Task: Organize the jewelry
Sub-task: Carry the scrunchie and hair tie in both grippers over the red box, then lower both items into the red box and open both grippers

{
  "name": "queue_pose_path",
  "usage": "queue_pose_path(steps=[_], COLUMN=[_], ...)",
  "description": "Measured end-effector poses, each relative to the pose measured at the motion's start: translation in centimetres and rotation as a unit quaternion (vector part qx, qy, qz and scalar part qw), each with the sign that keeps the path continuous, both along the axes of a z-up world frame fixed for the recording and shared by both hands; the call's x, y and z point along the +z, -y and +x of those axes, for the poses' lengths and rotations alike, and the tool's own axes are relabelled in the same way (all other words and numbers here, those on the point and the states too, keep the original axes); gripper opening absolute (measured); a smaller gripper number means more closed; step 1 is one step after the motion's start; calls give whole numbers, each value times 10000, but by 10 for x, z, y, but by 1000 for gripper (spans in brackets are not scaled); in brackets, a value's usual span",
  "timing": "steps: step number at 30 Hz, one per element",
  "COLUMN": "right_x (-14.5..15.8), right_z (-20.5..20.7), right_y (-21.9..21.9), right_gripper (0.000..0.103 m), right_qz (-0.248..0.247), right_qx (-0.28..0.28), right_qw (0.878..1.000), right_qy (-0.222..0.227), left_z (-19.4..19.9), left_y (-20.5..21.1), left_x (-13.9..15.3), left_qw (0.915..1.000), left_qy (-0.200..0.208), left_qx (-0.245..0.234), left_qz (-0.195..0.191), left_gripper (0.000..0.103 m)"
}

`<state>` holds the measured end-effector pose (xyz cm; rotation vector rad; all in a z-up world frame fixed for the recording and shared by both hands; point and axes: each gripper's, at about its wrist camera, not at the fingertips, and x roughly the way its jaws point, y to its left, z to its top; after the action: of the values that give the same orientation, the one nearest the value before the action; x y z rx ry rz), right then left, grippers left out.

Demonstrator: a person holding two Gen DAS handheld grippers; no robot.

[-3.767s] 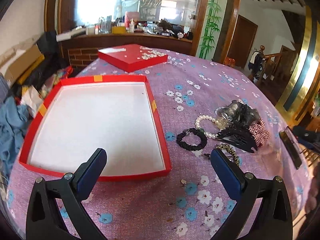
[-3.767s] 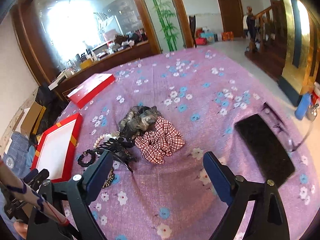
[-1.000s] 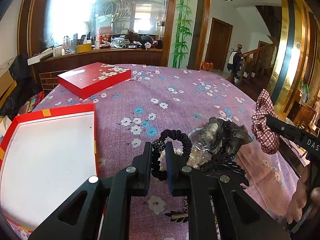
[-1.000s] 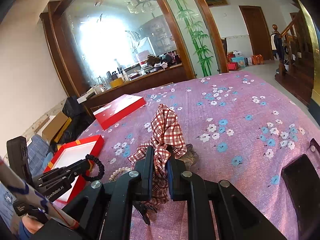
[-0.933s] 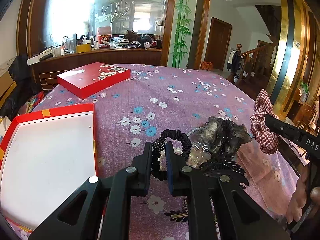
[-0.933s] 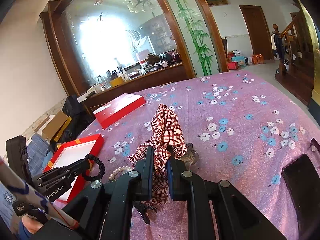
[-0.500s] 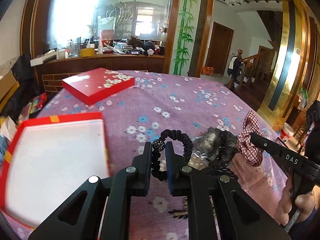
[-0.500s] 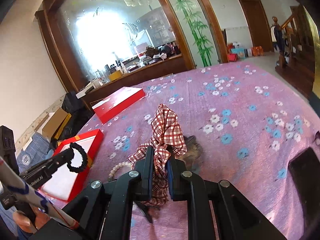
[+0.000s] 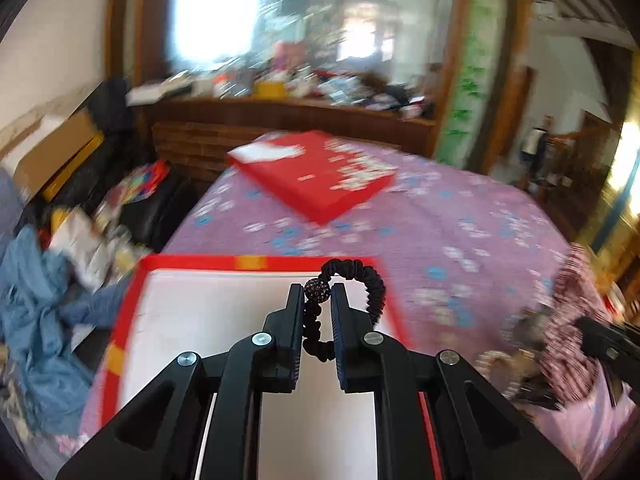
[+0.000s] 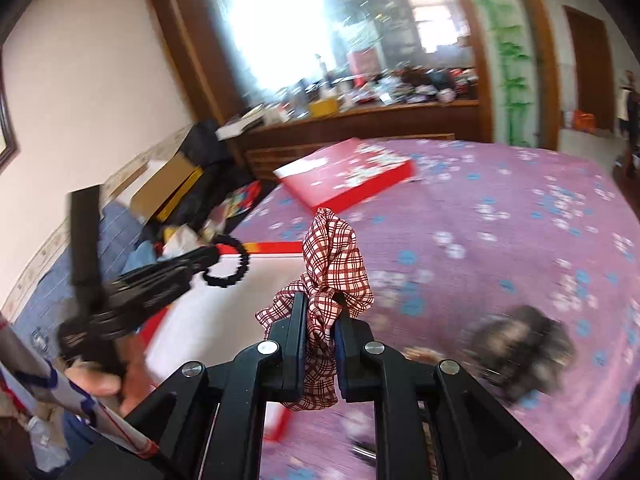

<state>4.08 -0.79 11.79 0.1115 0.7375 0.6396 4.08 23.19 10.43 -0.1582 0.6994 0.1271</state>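
Since the earlier frame, the left tongs (image 9: 317, 300) have carried the black hair tie (image 9: 352, 280) from the pile to above the tray (image 9: 132, 304) at the worktop's left edge. Right tongs (image 10: 321, 320) clamp the plaid scrunchie (image 10: 334, 256) above the tray's right edge.

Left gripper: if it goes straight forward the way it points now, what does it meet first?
Probably the white floor of the open red tray; the left gripper, shut on the black hair tie, points down over it. Depth unclear.

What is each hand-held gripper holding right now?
Left hand-held gripper: closed on the black hair tie.
Right hand-held gripper: closed on the red plaid scrunchie.
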Motion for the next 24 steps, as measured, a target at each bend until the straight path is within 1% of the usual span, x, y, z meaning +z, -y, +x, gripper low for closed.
queue_pose_path(steps=[3, 7, 10, 12, 16, 18, 22, 23, 24], right_x=[-4, -26, -43, -55, -77, -83, -93, -95, -95], right_z=[13, 36, 56, 71, 89, 95, 109, 111, 113], right_y=[-48, -105, -135, -154, -178, -185, -192, -193, -193], right_gripper=[13, 13, 13, 13, 14, 14, 19, 19, 27], right_qz=[-234, -557, -834, -951, -1174, -1237, -1258, -1254, -1252], right_qx=[285, 581, 628, 698, 694, 663, 550, 536, 514], right_qw=[9993, 9962, 9935, 9909, 9872, 9864, 9858, 9857, 9859], right_qy=[-65, -334, -454, -648, -831, -851, -969, -986, -980], left_z=[12, 22, 25, 27, 32, 33, 37, 37, 37], left_y=[-44, -80, -98, -105, -108, -109, -109, -108, -108], left_x=[-16, -36, -46, -52, -60, -63, -66, -66, -67], left_qw=[9986, 9937, 9911, 9893, 9868, 9851, 9836, 9833, 9827], left_qy=[-218, -531, -615, -715, -835, -889, -955, -966, -986], left_qx=[439, 963, 1073, 1187, 1292, 1379, 1454, 1472, 1494], left_qz=[-173, -197, -498, -453, -516, -506, -477, -463, -470], left_gripper=[13, 13, 13, 13, 13, 13, 13, 15, 23])
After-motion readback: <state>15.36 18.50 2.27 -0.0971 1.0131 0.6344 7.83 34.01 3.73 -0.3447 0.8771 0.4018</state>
